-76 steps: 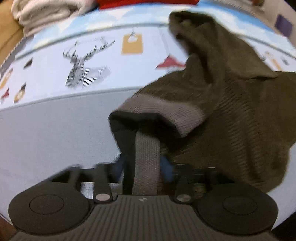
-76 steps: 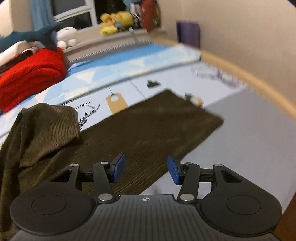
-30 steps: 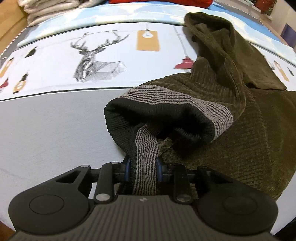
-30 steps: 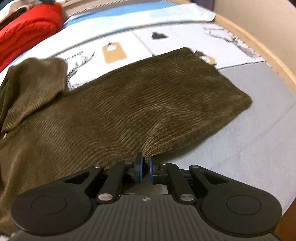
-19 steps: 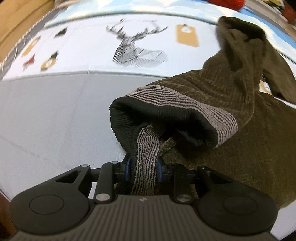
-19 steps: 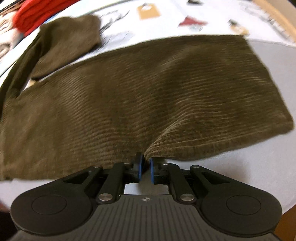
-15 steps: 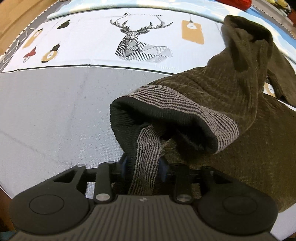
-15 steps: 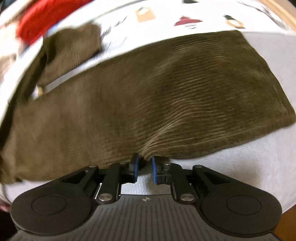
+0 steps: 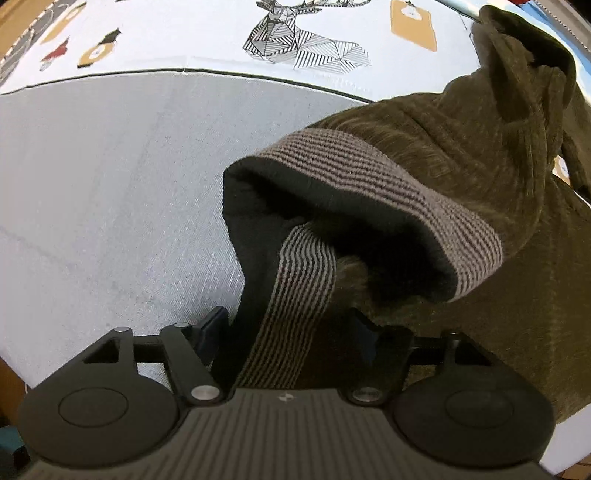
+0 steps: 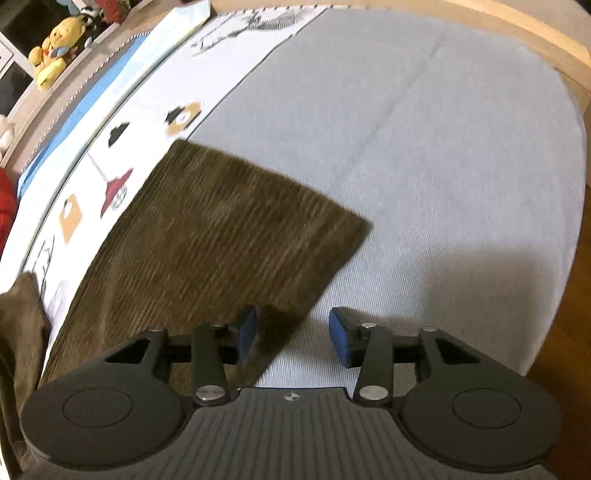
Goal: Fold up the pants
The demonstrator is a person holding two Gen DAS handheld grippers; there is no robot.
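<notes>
Olive-brown corduroy pants (image 9: 480, 166) lie on the bed, with the grey striped waistband (image 9: 369, 177) bunched up and gaping toward the left wrist camera. My left gripper (image 9: 290, 332) points down at it with its jaws opening. A strip of waistband (image 9: 299, 295) runs between the fingers, and the pads stand apart from it. In the right wrist view one pant leg (image 10: 207, 240) lies flat with its hem corner toward the right. My right gripper (image 10: 293, 334) hovers at the leg's near edge with its jaws opening. The cloth edge sits beside the left pad (image 10: 245, 332), ungripped.
A grey bedspread (image 10: 424, 147) covers the near part of the bed. A white printed sheet with a deer (image 9: 295, 37) lies beyond it. The wooden bed frame (image 10: 517, 22) curves along the right. A yellow plush toy (image 10: 51, 51) sits on a far ledge, and something red (image 10: 5, 206) lies at the left edge.
Both grippers were shut on the pants and have now opened. The right one has let the leg's edge drop flat and swung toward the hem end. The left one has shifted slightly over the waistband.
</notes>
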